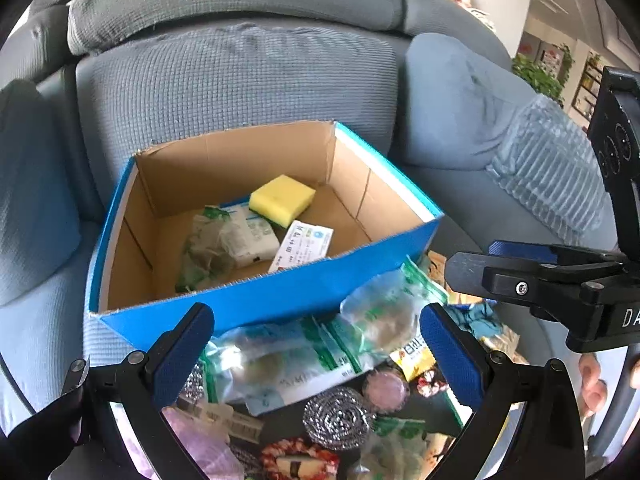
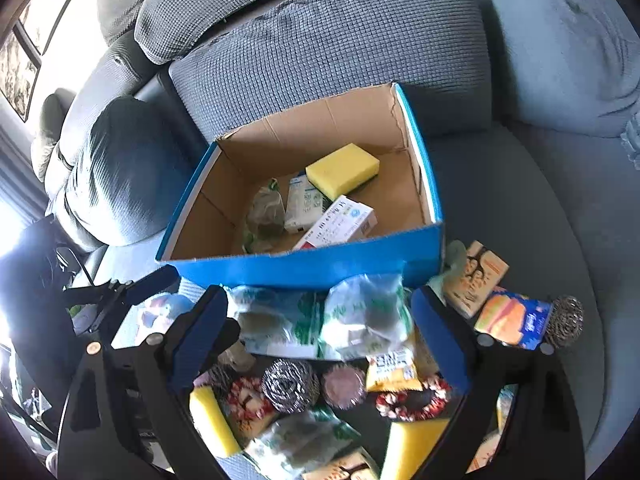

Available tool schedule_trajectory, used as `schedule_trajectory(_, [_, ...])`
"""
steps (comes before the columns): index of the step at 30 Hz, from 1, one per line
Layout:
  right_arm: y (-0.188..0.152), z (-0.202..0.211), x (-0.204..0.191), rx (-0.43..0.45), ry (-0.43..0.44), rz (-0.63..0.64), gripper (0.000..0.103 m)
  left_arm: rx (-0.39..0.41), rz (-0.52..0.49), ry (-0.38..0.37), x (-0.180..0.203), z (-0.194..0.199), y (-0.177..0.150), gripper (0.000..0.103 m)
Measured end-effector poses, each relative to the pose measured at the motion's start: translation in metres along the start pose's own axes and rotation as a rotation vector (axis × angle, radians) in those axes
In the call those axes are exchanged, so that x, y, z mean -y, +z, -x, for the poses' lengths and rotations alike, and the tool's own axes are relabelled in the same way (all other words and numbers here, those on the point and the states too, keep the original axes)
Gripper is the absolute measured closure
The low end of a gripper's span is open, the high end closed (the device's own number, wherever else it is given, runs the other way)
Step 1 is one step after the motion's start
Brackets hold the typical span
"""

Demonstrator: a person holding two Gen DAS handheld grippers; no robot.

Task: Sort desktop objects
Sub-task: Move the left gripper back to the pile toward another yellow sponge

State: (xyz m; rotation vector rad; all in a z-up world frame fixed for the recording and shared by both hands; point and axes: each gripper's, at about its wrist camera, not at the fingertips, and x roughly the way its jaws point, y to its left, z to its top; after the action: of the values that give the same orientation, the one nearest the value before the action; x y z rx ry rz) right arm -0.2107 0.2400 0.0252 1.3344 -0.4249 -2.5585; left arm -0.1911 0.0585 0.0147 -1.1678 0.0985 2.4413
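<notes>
A blue cardboard box (image 1: 256, 300) (image 2: 304, 268) stands on the grey sofa. It holds a yellow sponge (image 1: 282, 199) (image 2: 342, 169), a white carton (image 1: 304, 246) (image 2: 340, 222) and green-printed bags (image 1: 208, 248). A heap of small goods lies in front of it: clear green-printed bags (image 1: 304, 352) (image 2: 360, 316), steel scourers (image 1: 338, 418) (image 2: 290, 384), snack packs (image 2: 476, 276). My left gripper (image 1: 316, 352) is open and empty above the heap. My right gripper (image 2: 320, 336) is open and empty above the same heap; it also shows in the left wrist view (image 1: 520, 276).
Grey sofa cushions (image 1: 240, 76) rise behind the box. A blue-grey pillow (image 2: 560, 40) and a bubble-wrap sheet (image 1: 552, 172) lie to the right. A yellow sponge (image 2: 212, 420) and a blue pack (image 2: 516, 320) with a scourer (image 2: 566, 320) lie at the heap's edges.
</notes>
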Motion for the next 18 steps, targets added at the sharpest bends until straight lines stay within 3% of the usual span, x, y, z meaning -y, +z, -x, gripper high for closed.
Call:
schedule_trajectory(8, [-0.028, 0.022, 0.009, 0.019, -0.026, 0.028, 0.009, 0.010, -0.043, -0.008, 0.022, 0.014, -0.023, 0.001])
schedule_trajectory(18, [-0.072, 0.043, 0.023, 0.048, -0.099, 0.068, 0.009, 0.012, -0.066, -0.121, 0.056, 0.025, -0.056, 0.001])
